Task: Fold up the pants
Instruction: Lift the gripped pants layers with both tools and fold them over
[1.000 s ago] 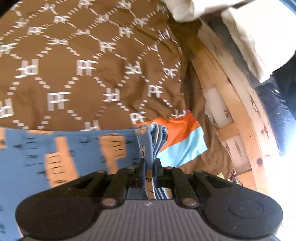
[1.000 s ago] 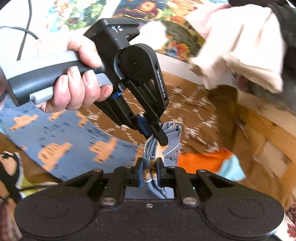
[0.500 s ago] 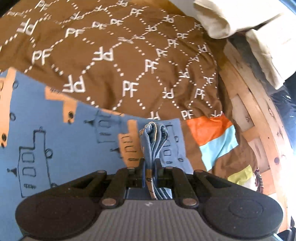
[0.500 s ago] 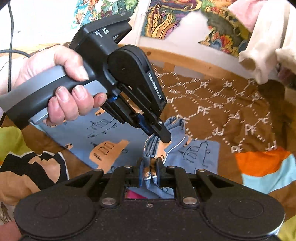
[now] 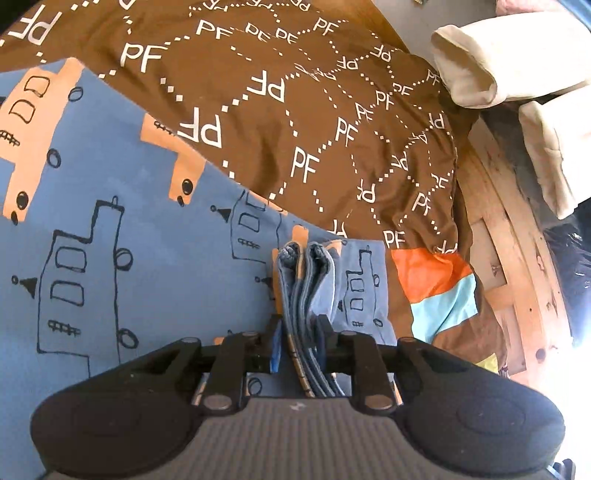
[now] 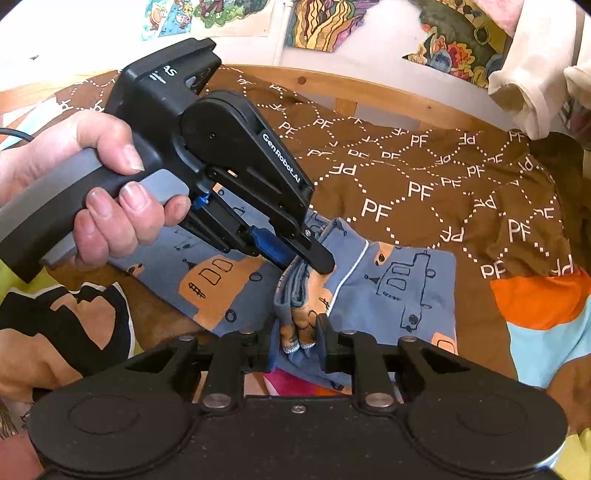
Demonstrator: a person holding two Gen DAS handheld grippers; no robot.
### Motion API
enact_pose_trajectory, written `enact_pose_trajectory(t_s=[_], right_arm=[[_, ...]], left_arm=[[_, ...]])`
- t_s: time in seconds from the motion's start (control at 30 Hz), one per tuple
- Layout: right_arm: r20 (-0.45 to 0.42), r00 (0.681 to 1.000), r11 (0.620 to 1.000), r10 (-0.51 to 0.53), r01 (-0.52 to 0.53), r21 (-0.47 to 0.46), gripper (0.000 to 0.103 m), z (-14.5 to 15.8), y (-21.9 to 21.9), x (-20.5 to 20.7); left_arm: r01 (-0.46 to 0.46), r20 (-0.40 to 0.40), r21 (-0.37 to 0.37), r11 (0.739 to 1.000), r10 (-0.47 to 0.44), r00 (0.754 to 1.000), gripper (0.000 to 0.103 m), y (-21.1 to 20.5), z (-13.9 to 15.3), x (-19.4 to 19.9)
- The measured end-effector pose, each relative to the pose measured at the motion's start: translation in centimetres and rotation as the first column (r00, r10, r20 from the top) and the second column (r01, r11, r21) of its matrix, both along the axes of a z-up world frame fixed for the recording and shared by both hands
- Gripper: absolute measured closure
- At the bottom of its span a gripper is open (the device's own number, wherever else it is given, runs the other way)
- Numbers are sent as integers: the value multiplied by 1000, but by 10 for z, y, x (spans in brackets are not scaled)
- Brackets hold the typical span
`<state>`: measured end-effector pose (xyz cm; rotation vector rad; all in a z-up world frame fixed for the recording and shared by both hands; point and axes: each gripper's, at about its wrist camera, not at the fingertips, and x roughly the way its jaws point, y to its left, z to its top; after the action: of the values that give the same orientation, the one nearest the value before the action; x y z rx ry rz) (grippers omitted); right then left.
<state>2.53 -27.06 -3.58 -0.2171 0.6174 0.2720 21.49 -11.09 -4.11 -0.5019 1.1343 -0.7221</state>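
Observation:
The blue pants (image 5: pixel 110 229) with orange and outlined house prints lie on a brown bedspread; they also show in the right wrist view (image 6: pixel 399 295). My left gripper (image 5: pixel 301 325) is shut on a bunched stack of pant edges, low over the fabric. It also shows in the right wrist view (image 6: pixel 314 258), held in a hand. My right gripper (image 6: pixel 301 332) is shut on the same bunch of edges, right beside the left one.
The brown "PF" bedspread (image 5: pixel 314 129) has an orange and light blue patch (image 5: pixel 436 291). A wooden bed frame (image 5: pixel 509 258) runs along the right. Cream garments (image 5: pixel 480 66) hang over it. Posters (image 6: pixel 369 22) cover the wall behind.
Both grippers have come down toward the bed with the pant edges, and the folded-over blue fabric now lies spread flatter on the bedspread.

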Motion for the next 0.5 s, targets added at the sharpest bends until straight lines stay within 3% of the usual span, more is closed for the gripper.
enact_pose_trajectory(t_s=[0.17, 0.5], right_arm=[[-1, 1000, 1000, 0, 0, -4, 79, -1, 1, 0], [23, 999, 999, 34, -34, -28, 87, 4, 7, -4]], left_arm=[[-9, 25, 44, 999, 8, 1000, 91, -6, 6, -4], [-30, 54, 72, 997, 26, 998, 93, 0, 18, -10]])
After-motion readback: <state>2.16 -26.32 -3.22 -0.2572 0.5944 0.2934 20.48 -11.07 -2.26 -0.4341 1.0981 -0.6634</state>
